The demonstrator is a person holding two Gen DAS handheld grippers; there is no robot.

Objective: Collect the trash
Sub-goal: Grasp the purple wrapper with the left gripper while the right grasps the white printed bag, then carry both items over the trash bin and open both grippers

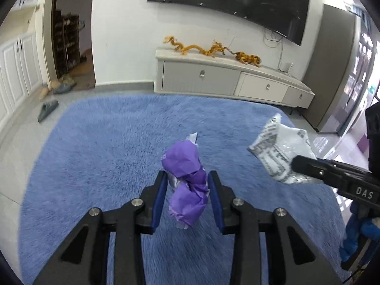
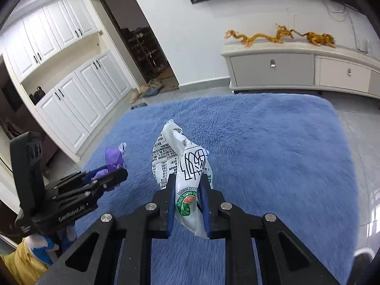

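Left wrist view: left tool (image 1: 187,185) clenched on purple wrapper (image 1: 186,185), long axis upright (mid-frame).
Right tool (image 2: 187,190): gripped white printed bag (image 2: 182,166), likewise upright.

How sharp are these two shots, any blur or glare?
Left wrist view: rug smeared near the bottom edge, purple wrapper crisp, ceiling lights glaring on the TV. Right wrist view: rug streaked at right, white bag sharp; fisheye bends the cabinet.

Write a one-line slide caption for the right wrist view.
Right gripper clamps a printed white plastic wrapper above the blue rug; left gripper holds purple wrapper.
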